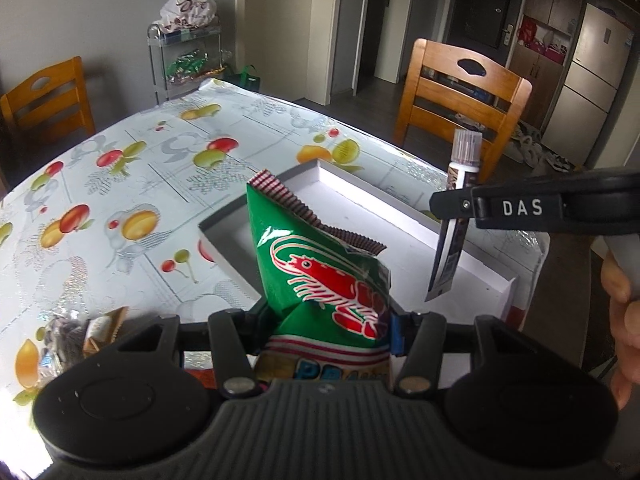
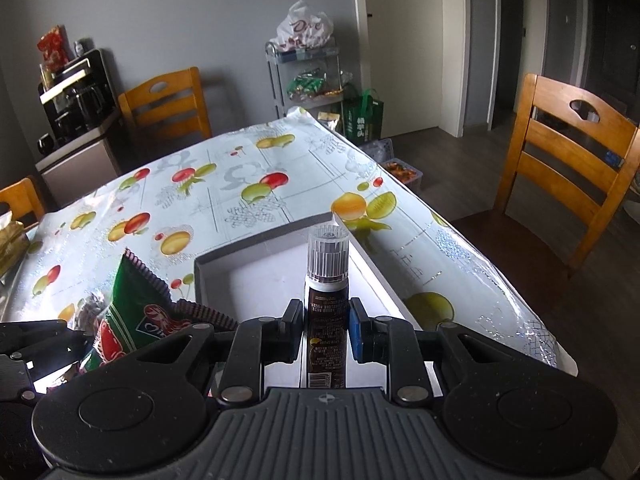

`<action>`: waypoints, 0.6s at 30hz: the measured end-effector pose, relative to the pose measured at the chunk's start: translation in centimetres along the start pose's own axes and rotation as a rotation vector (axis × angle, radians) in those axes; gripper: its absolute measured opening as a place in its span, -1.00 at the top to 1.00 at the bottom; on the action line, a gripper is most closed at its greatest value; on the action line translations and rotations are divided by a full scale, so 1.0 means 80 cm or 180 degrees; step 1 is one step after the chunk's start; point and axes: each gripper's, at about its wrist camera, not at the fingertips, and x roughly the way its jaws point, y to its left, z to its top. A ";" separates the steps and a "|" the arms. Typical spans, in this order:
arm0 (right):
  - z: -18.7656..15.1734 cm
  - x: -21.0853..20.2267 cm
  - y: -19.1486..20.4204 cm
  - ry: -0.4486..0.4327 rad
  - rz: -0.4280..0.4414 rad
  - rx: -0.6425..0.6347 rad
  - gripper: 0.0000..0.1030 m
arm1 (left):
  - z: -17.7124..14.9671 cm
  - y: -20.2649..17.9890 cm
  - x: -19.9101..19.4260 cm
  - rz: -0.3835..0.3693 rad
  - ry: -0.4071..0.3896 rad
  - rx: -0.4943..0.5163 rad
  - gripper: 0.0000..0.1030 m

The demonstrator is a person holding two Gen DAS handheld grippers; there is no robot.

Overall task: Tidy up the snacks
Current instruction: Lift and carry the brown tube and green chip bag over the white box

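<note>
Green foil catches the light on the prawn-cracker bag (image 1: 332,276), which stands upright between the jaws of the left gripper (image 1: 332,328); the pads press into its crumpled lower part, so the grip is closed on it. The bag's serrated top edge reaches above the near left corner of the white shallow box (image 1: 472,268), which lies open on the fruit-print tablecloth (image 1: 160,152). To the right, the right gripper (image 2: 325,326) is clamped tight on a slim dark tube with a clear ribbed cap (image 2: 326,280), held cap-up above the inside of the box. A hand (image 1: 624,320) shows at the right edge of the left wrist view, behind the right gripper's arm. Near the left gripper, on the cloth to its left, lie a few small wrapped snacks (image 1: 76,340). Beyond the far right side of the table stands a wooden chair (image 1: 460,104), and a wire trolley (image 2: 308,76) with bags stands against the far wall.
</note>
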 end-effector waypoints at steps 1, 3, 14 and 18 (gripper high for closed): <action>-0.001 0.001 -0.002 0.0013 -0.0005 0.0000 0.51 | 0.000 -0.001 0.004 -0.0010 0.0016 0.0001 0.00; -0.002 0.002 -0.006 0.0034 -0.0022 0.0003 0.51 | -0.001 -0.004 0.010 -0.0031 0.0048 -0.0001 0.00; -0.017 0.008 -0.024 0.0187 -0.0123 0.0037 0.51 | -0.004 -0.029 0.037 -0.0210 0.0190 0.0074 0.00; -0.028 0.015 -0.028 0.0282 -0.0159 0.0030 0.51 | -0.007 -0.040 0.046 -0.0282 0.0250 0.0134 0.00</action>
